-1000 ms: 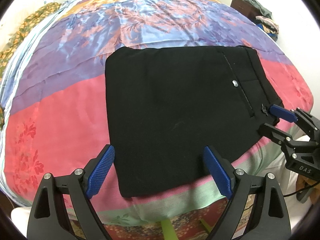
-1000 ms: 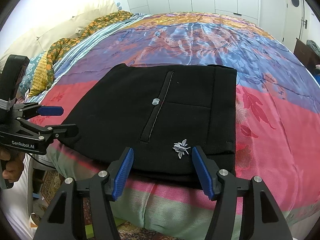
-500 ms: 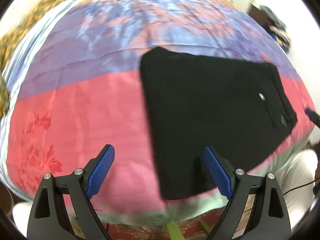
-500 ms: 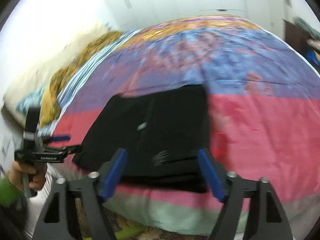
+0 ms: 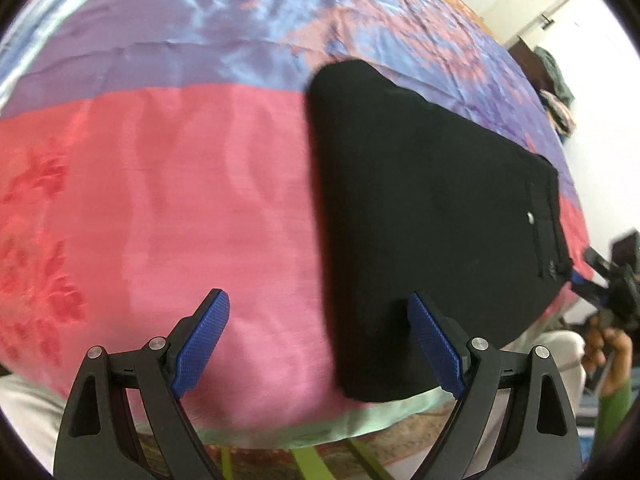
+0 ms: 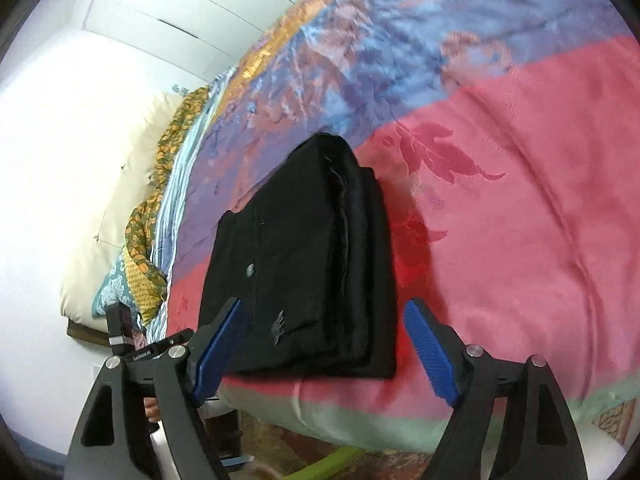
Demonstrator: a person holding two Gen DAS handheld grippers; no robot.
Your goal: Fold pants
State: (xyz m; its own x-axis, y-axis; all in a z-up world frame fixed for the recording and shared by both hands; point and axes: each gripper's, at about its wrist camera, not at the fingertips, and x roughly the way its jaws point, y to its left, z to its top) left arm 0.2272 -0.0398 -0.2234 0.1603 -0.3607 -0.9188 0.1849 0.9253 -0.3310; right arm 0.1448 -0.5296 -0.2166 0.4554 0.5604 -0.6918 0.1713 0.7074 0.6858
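Black pants (image 5: 432, 216) lie folded into a compact rectangle near the front edge of the bed.

They rest flat on the pink band of the patterned bedspread (image 5: 168, 184), their far corner reaching the purple band; the right wrist view shows several stacked layers along one side, a small pale button (image 6: 250, 269) and a small embroidered mark on top. The left gripper (image 5: 320, 344) has its blue fingers wide apart and holds nothing, one finger over bare pink cloth, the other in front of the pants' near edge, though motion blur leaves contact unclear. The right gripper (image 6: 326, 352) is likewise spread wide and empty, its fingers straddling the near end of the pants.
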